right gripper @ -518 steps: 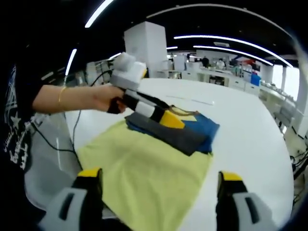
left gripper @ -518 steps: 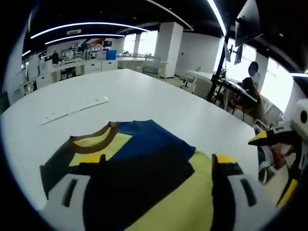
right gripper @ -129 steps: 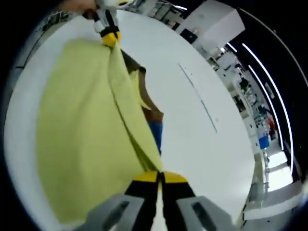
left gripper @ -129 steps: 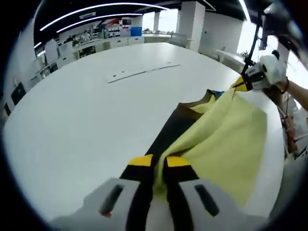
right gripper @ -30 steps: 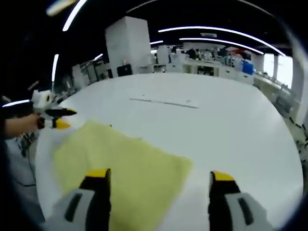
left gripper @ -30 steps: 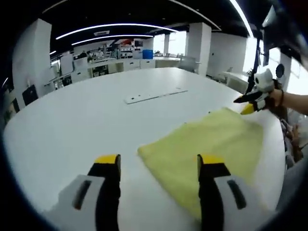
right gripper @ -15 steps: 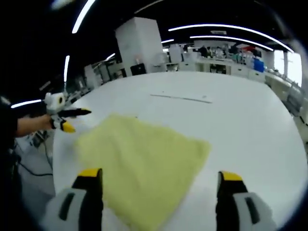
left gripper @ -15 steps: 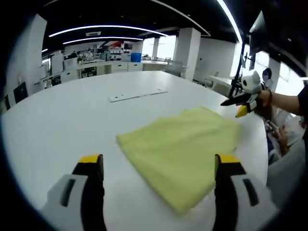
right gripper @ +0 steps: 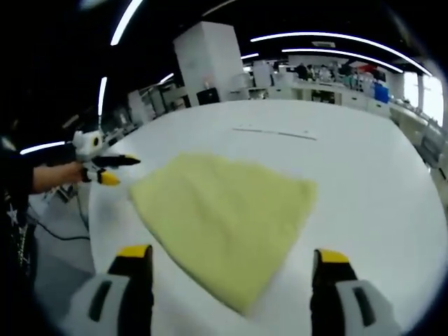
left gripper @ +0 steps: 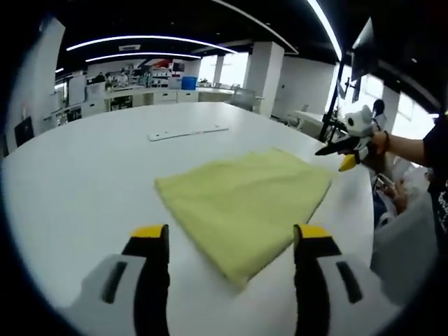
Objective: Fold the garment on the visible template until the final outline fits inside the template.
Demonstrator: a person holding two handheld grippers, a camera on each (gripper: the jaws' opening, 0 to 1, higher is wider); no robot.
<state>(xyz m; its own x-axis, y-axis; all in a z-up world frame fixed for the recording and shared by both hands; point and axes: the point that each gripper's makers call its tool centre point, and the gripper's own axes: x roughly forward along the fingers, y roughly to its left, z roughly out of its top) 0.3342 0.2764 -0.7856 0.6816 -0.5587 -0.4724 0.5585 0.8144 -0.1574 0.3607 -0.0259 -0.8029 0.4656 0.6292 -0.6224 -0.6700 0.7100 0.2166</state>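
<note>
Yellow garment (left gripper: 245, 199) lies flat, folded, on white surface (left gripper: 84, 175). Left claw (left gripper: 231, 241) jaws apart, empty. Right claw (right gripper: 233, 264) likewise apart, nothing gripped.

Yellow-green garment (left gripper: 245, 201) folded into flat four-sided shape, lying spread on white table (left gripper: 84, 175), one corner nearest camera.

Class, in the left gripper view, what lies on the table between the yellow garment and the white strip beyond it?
Nothing: bare white table separates the garment from the strip.
</note>
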